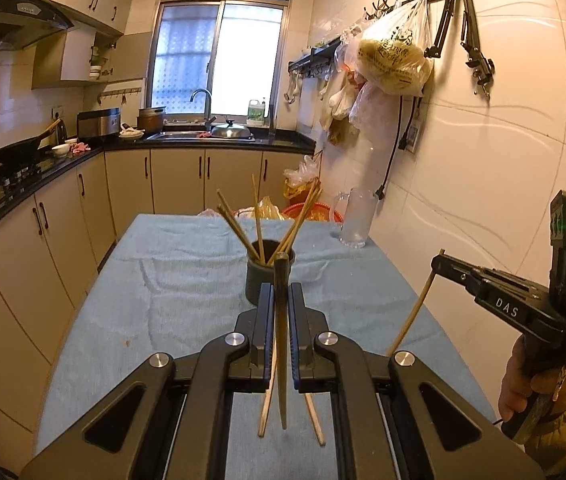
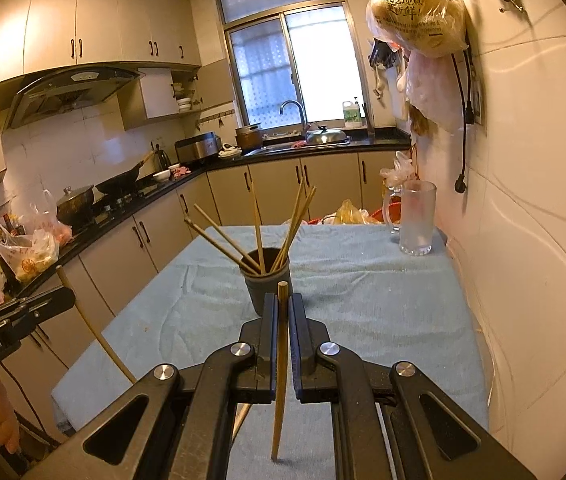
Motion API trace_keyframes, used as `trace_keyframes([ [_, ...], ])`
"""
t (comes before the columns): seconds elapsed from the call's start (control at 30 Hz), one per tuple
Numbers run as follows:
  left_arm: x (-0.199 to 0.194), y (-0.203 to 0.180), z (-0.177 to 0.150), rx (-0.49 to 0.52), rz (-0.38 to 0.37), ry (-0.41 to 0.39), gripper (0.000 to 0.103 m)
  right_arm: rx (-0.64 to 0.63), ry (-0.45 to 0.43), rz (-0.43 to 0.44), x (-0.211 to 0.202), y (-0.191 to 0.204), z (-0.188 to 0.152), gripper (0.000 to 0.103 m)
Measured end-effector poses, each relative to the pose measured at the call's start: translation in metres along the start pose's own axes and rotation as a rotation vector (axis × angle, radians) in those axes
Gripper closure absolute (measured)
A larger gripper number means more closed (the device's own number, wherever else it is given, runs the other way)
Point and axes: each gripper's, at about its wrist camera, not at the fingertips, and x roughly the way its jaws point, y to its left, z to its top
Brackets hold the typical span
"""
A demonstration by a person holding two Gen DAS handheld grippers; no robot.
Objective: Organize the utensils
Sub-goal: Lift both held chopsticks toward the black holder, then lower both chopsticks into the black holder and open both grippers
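Across the blue-cloth-covered desk, the dark round cup of chopsticks was seen ahead, and each hand-held gripper, left and right, was clamped on one slim wooden chopstick, best lowered tip-first into the cup.

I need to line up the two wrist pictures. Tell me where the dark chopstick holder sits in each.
Left wrist view: the dark chopstick holder stands at picture centre on the blue cloth, just beyond the tong tips.
Right wrist view: the holder is again central, just beyond the tong tips.
Shared landmark: the frosted glass mug, right of the holder near the wall in both.
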Motion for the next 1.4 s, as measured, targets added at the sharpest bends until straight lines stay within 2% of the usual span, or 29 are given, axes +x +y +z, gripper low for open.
trace_keyframes([
  [0.17, 0.015, -0.004, 0.033, 0.027, -0.002, -0.025, 0.097, -0.014, -0.03, -0.002, 0.011, 0.001, 0.024, 0.097],
  [0.33, 0.036, -0.004, 0.077, 0.04, 0.024, -0.076, 0.097, -0.039, -0.084, 0.003, 0.026, 0.006, 0.066, 0.097],
  [0.5, 0.074, 0.0, 0.126, 0.01, 0.057, -0.106, 0.097, -0.041, -0.143, 0.019, 0.046, 0.016, 0.108, 0.097],
  [0.73, 0.123, 0.007, 0.166, -0.034, 0.072, -0.112, 0.097, -0.049, -0.208, 0.014, 0.082, 0.028, 0.154, 0.097],
  [0.83, 0.15, 0.01, 0.171, -0.041, 0.074, -0.09, 0.097, -0.055, -0.209, -0.007, 0.103, 0.029, 0.158, 0.097],
  [1.03, 0.204, 0.02, 0.151, -0.064, 0.064, 0.038, 0.097, -0.006, -0.09, -0.006, 0.16, 0.015, 0.145, 0.097],
  [1.1, 0.213, 0.023, 0.144, -0.067, 0.063, 0.069, 0.097, 0.006, -0.048, -0.006, 0.174, 0.01, 0.138, 0.097],
  [1.23, 0.208, 0.026, 0.138, -0.066, 0.068, 0.056, 0.096, 0.033, 0.006, -0.005, 0.193, 0.0, 0.124, 0.097],
  [1.3, 0.201, 0.025, 0.137, -0.062, 0.069, 0.044, 0.089, 0.061, 0.028, 0.011, 0.199, -0.005, 0.119, 0.096],
  [1.37, 0.19, 0.024, 0.135, -0.061, 0.077, 0.022, 0.071, 0.074, 0.041, 0.015, 0.201, -0.007, 0.117, 0.091],
  [1.4, 0.185, 0.024, 0.135, -0.061, 0.079, 0.014, 0.068, 0.072, 0.04, 0.012, 0.201, -0.007, 0.116, 0.088],
])
